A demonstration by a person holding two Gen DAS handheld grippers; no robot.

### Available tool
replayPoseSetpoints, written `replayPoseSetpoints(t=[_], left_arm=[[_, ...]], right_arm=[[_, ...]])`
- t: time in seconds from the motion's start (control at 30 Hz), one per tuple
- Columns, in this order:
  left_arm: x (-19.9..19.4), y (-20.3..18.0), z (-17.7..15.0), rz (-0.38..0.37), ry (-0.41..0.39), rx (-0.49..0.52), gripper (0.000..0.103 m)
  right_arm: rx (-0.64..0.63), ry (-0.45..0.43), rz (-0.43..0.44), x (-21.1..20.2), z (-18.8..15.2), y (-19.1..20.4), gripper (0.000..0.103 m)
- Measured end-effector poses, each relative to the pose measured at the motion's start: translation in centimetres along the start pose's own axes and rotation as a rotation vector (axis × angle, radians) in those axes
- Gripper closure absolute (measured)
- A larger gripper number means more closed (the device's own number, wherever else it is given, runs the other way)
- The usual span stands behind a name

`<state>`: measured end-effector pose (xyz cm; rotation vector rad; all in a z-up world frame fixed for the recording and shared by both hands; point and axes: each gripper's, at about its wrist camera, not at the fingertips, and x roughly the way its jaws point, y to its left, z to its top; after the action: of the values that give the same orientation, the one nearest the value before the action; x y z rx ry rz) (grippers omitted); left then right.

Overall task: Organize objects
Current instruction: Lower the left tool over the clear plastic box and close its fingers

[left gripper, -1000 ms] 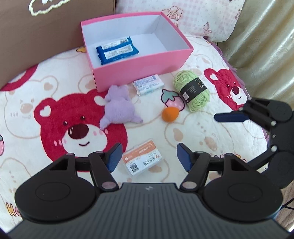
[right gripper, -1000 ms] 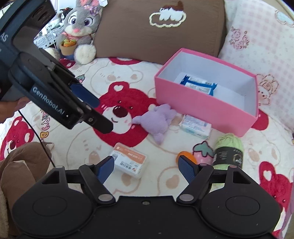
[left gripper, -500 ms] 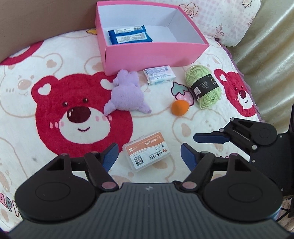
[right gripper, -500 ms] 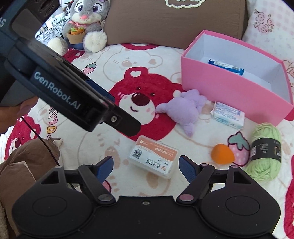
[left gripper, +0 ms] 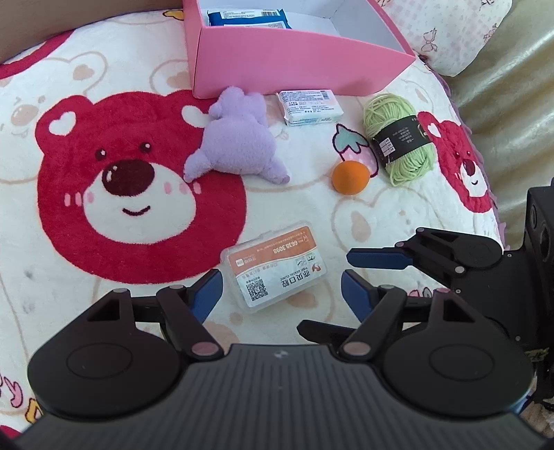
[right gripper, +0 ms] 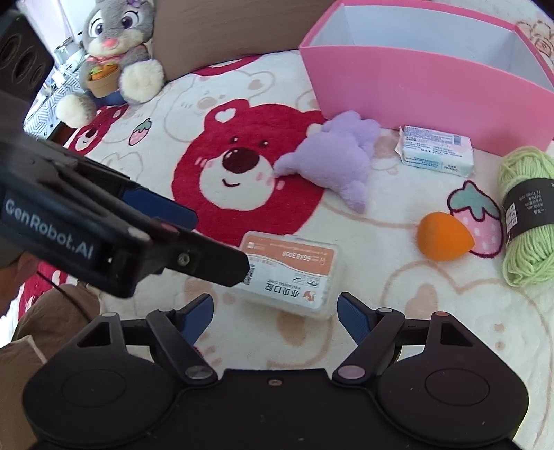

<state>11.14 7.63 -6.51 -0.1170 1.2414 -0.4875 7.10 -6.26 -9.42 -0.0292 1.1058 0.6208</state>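
Two grippers are over a bear-print blanket (left gripper: 104, 104), both aimed down at a clear plastic case (left gripper: 273, 264) with an orange-and-white label. The left gripper (left gripper: 281, 290) has its jaws spread wide and holds nothing; the case lies flat on the blanket just ahead of the gap between its blue pads (left gripper: 207, 292), touching neither. The right gripper (right gripper: 275, 311) is likewise wide open and empty, with the same case (right gripper: 291, 273) just beyond its fingertips. In the right wrist view the left gripper's body crosses from the left edge, and one dark finger overlaps the case's near corner; actual contact cannot be determined. In the left wrist view the right gripper enters from the right, one blue pad beside the case but apart from it. Beyond the case lie a purple plush (left gripper: 239, 145), a white packet (left gripper: 310, 107), an orange sponge (left gripper: 349, 176) and a green yarn skein (left gripper: 398, 138), all separate from one another. A pink box (left gripper: 277, 65) stands behind them, open-topped, with blue packets (left gripper: 247, 17) inside. A grey rabbit toy (right gripper: 114, 52) sits at the far left against a brown cushion (right gripper: 214, 27).
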Motion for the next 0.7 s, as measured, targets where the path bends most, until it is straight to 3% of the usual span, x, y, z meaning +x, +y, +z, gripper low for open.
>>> replayPoseSetpoints(t=[0.1,0.27,0.7], left_arm=[[1.1,0.2,0.0,-0.004,-0.001,-0.004,0.029],[2.2,1.2,0.0,-0.022,-0.020,-0.031,0.030],[4.5,3.9,-0.6,-0.067,-0.037,-0.096,0.034]], right_arm=[[-0.032,-0.004,-0.044,0.7,-0.2,-0.1,0.021],[-0.197,-0.041,-0.148,1.7,-0.8,0.8,0.021],[-0.221,-0.091,-0.102,3.0,-1.7,0.1,0.021]])
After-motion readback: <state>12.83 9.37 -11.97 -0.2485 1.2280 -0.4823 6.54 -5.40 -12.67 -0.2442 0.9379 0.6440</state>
